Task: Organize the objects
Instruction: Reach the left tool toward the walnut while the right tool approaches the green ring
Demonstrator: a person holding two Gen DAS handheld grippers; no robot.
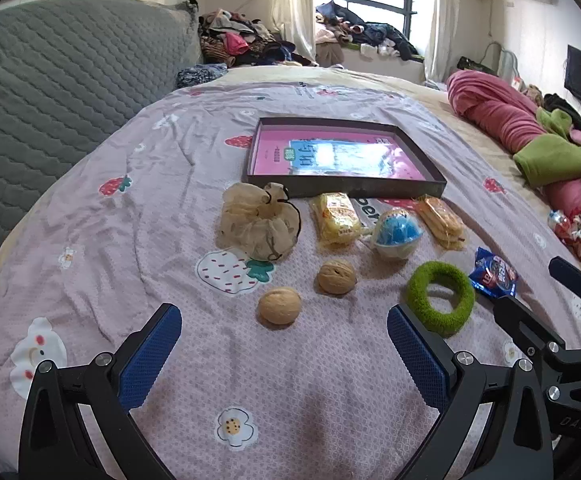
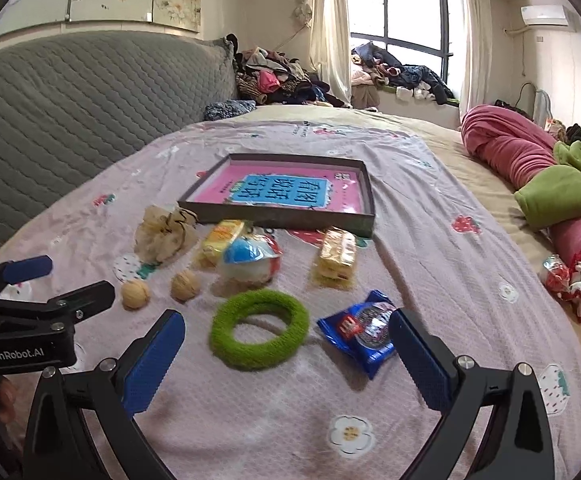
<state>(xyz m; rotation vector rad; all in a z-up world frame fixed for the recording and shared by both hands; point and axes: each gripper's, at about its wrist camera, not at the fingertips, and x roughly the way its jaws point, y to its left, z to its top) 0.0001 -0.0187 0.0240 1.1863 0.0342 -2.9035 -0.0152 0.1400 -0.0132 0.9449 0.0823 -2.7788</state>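
Observation:
On the pink bedsheet lie two walnuts [image 1: 279, 305] [image 1: 336, 277], a green fuzzy ring [image 1: 440, 298], a blue snack packet [image 1: 493, 273], a beige scrunchie [image 1: 259, 221], two yellow snack packs [image 1: 335, 219] [image 1: 439, 222] and a blue-and-white ball toy [image 1: 396, 234]. Behind them sits a dark tray [image 1: 344, 190] holding a pink book. My left gripper [image 1: 284, 344] is open and empty, just short of the near walnut. My right gripper [image 2: 286, 354] is open and empty, with the green ring [image 2: 259, 328] and blue packet [image 2: 360, 332] in front of it.
A grey quilted headboard [image 1: 50, 80] stands to the left. A pink and green blanket [image 1: 538, 140] and a red-and-white wrapper [image 2: 568, 278] lie at the right. Piled clothes [image 1: 242, 40] sit at the far end under the window.

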